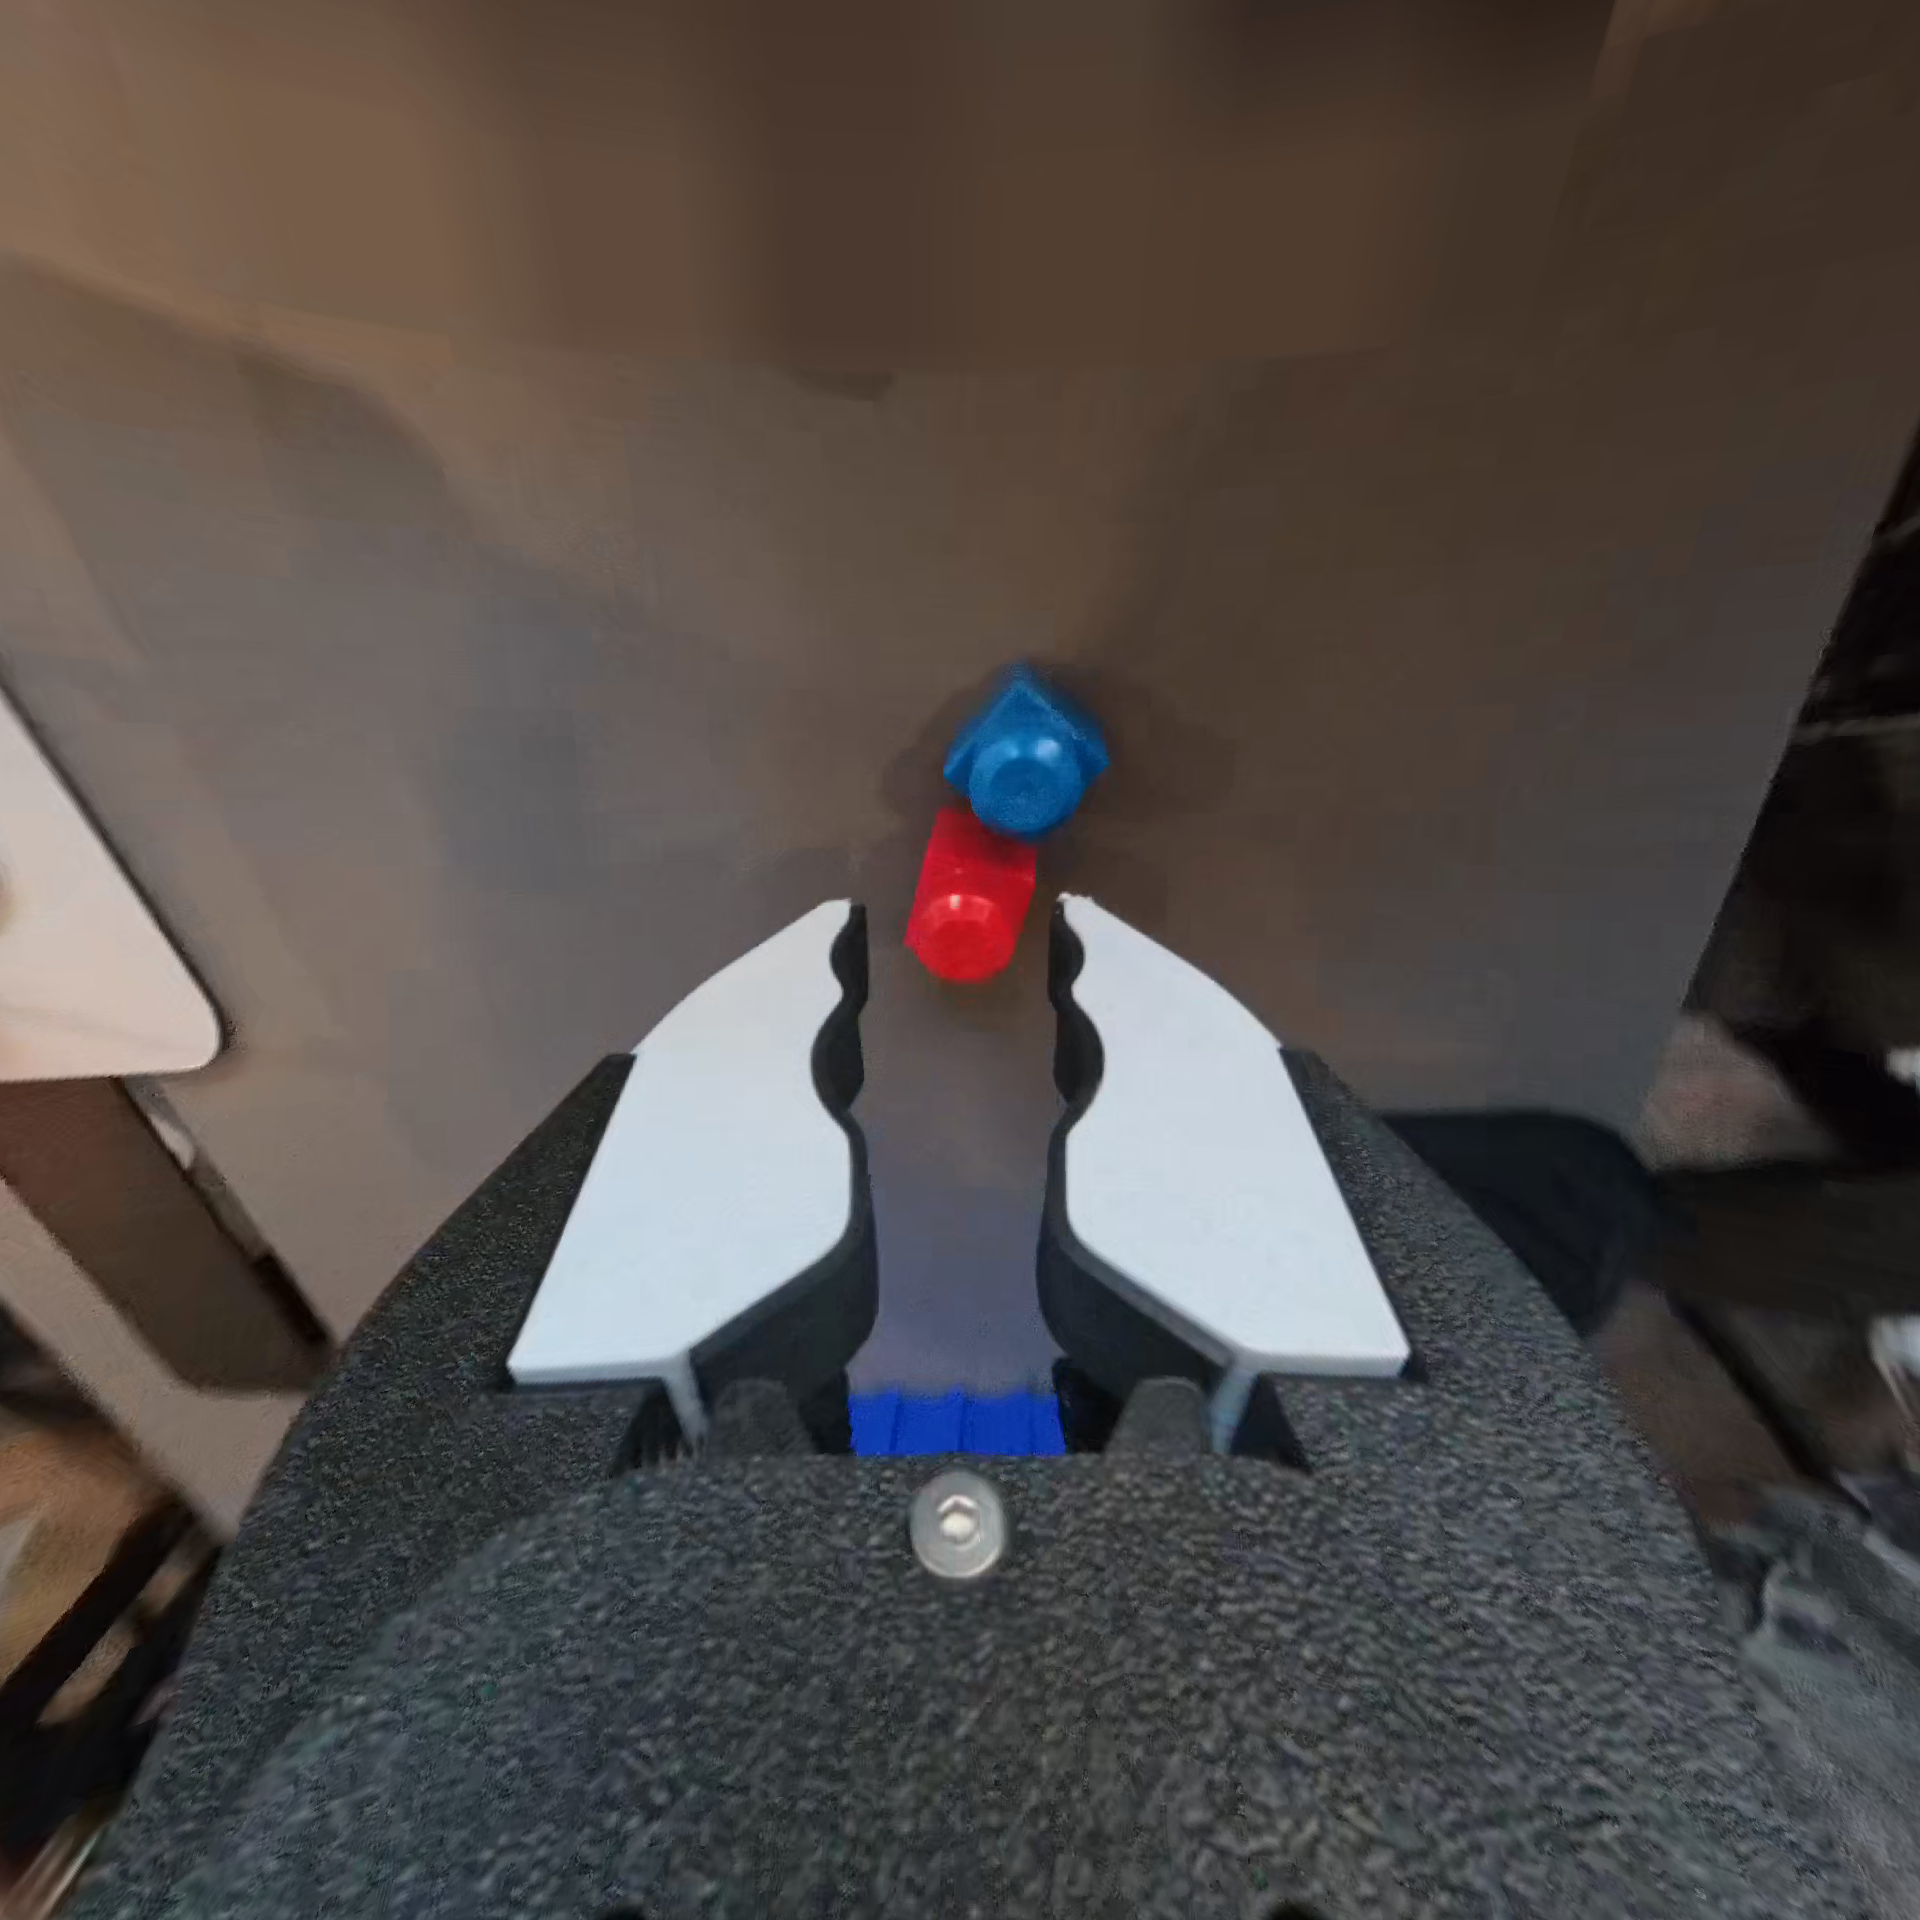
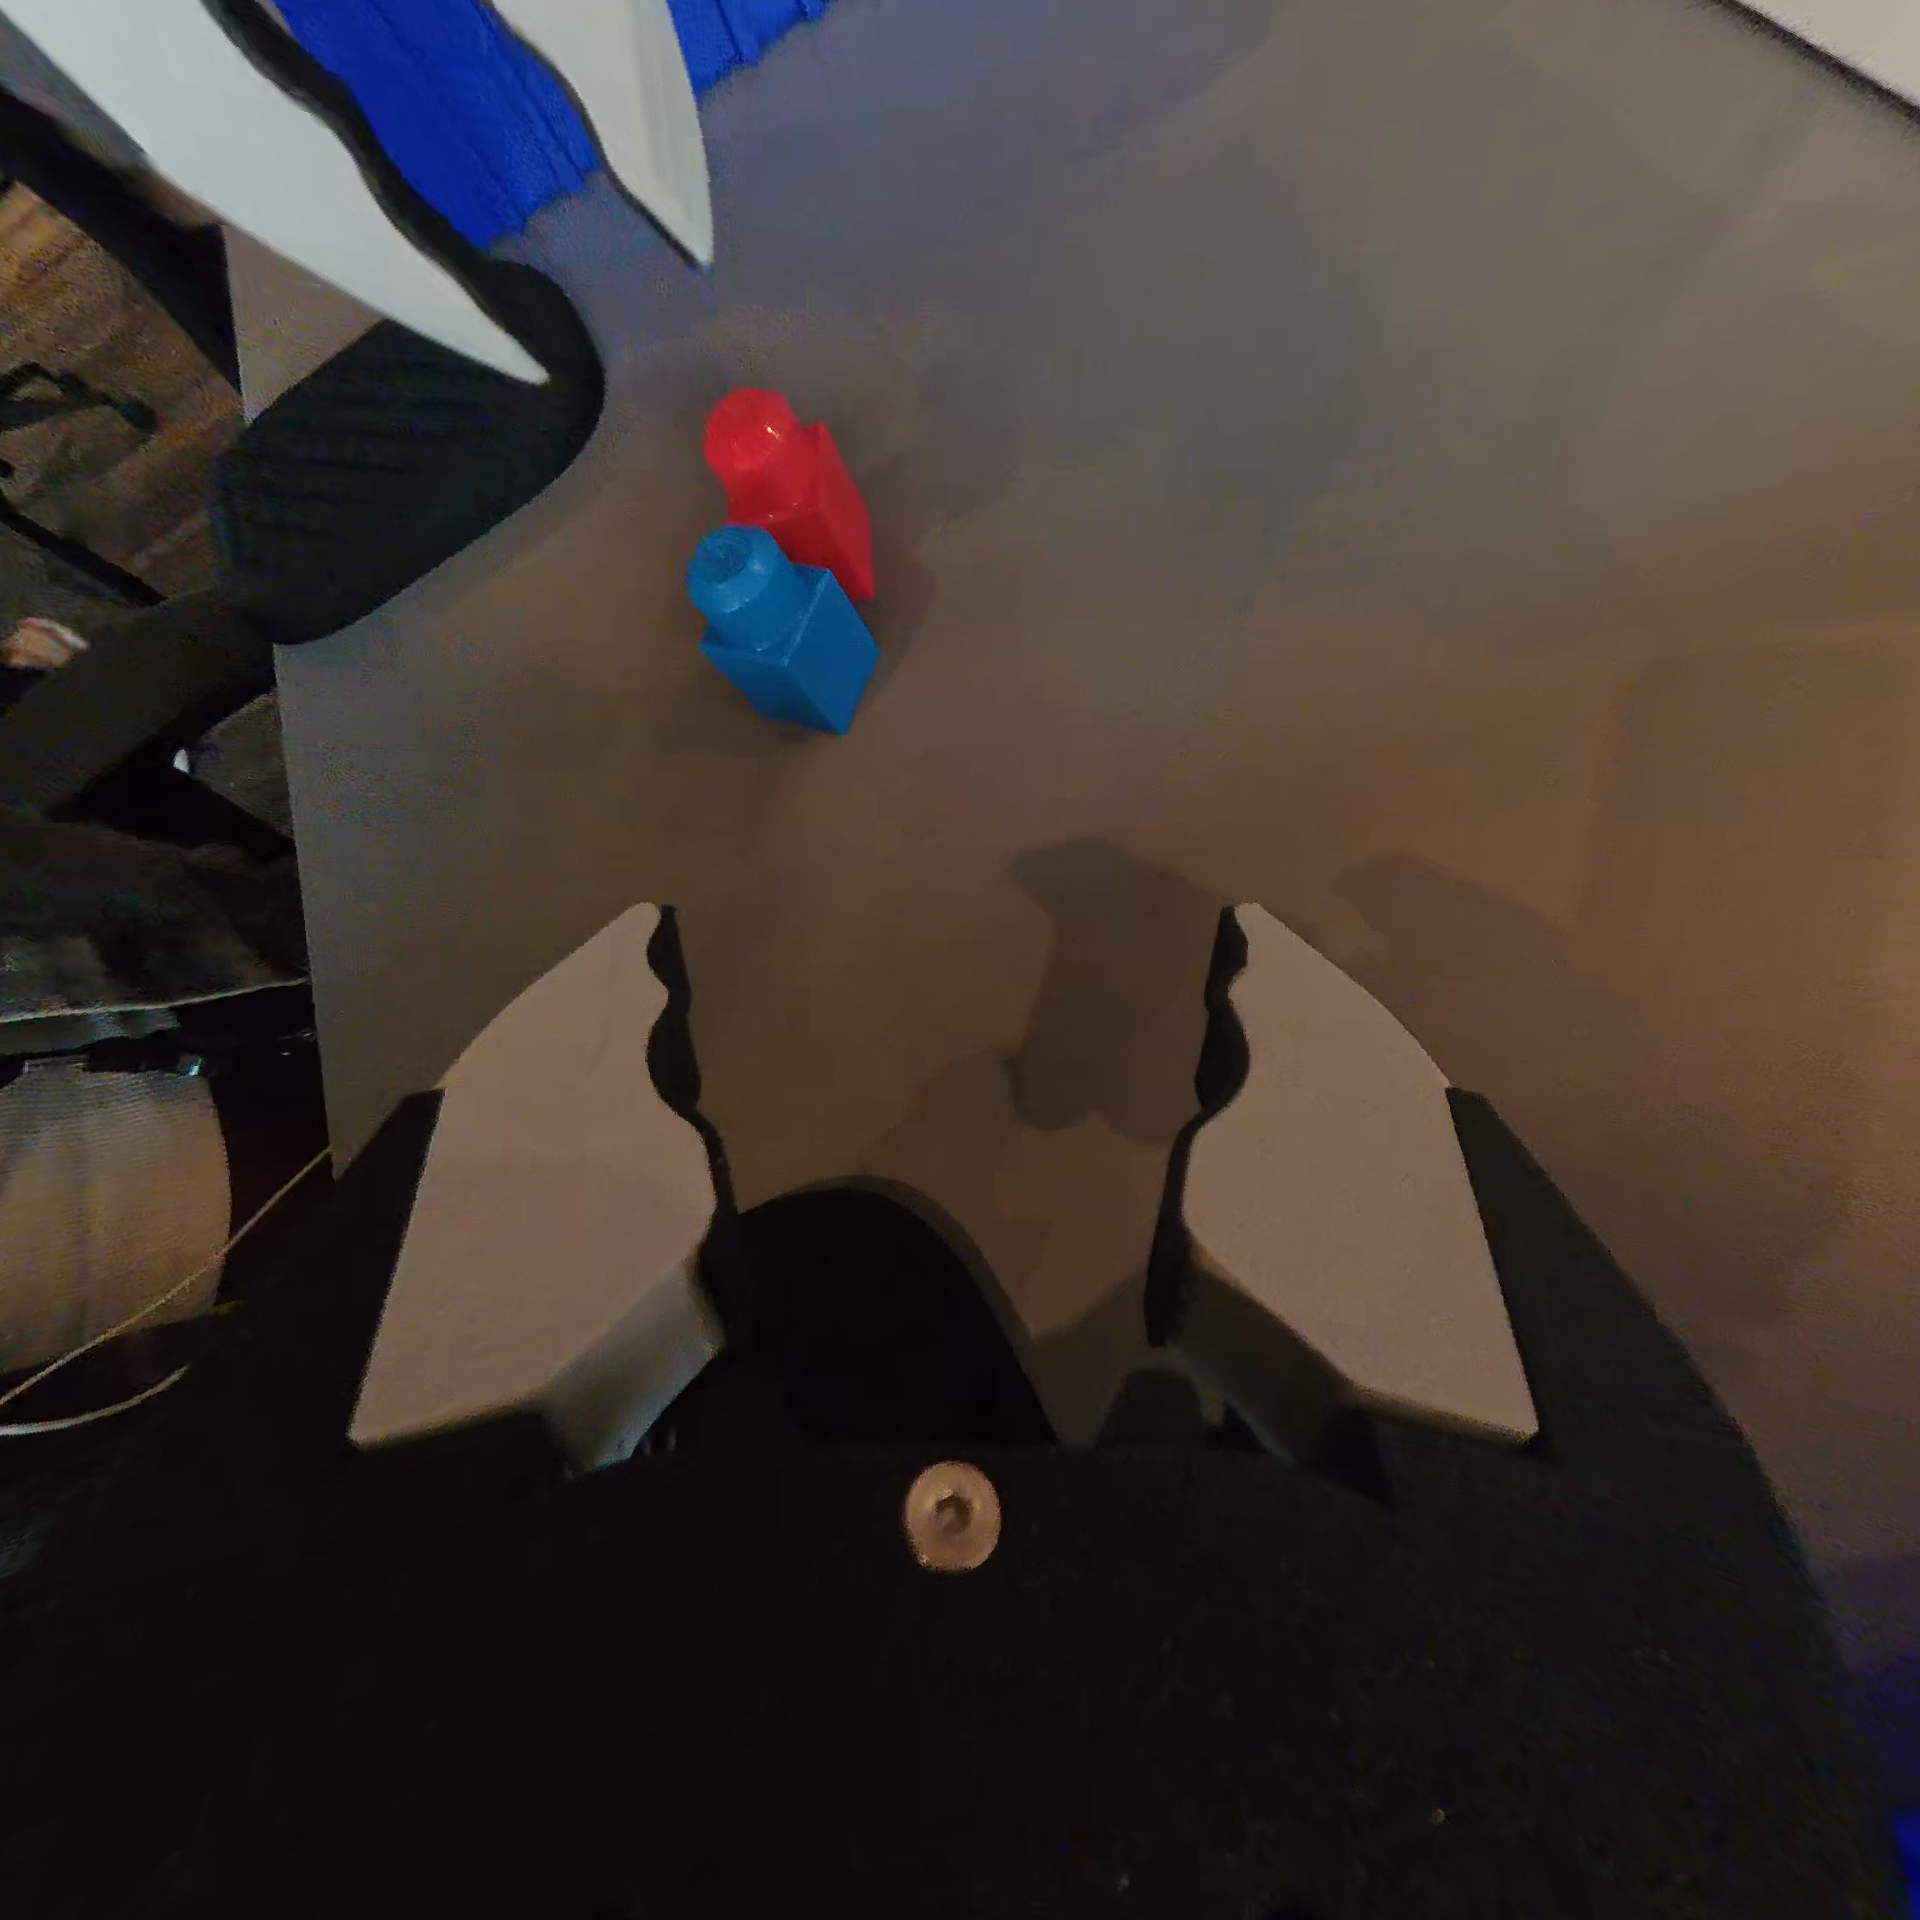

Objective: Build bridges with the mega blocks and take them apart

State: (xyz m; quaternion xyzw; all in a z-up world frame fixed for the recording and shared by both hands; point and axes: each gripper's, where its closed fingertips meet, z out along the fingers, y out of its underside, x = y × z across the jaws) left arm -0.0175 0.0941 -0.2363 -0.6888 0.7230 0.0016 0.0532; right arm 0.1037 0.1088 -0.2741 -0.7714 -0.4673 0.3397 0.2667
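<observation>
Left gripper (image 1: 958, 914): jaws narrowly parted, nothing between them. It hangs over the grey table (image 1: 520, 727), pointed down at two small blocks. Red block (image 1: 966, 914) sits just beyond the fingertips, roughly on the line of the gap, its stud toward the camera. Whether the tips touch it cannot be told from this view; the right wrist view shows the tips short of the block, apart from it.

Blue block (image 1: 1023, 764) lies directly past the red one. The two are touching, or nearly so, corner to side. Each is a single-stud block, standing on the table with stud up. They are not stacked.

Right gripper (image 2: 948, 920): jaws wide apart, empty. It is held well back from the blocks, which lie ahead of it and to its left. From here the blue block (image 2: 790, 639) is the nearer, the red block (image 2: 795, 494) behind it. Left gripper (image 2: 623, 312) enters at the upper left corner of this view, white fingers aimed toward the red block.

Grey table (image 2: 1351, 520) is otherwise bare around the blocks. Table's edge runs down the left of the right wrist view; beyond it, dark blurred clutter, not identifiable. A pale rounded object (image 1: 94, 935) shows at the left edge of the left wrist view.
</observation>
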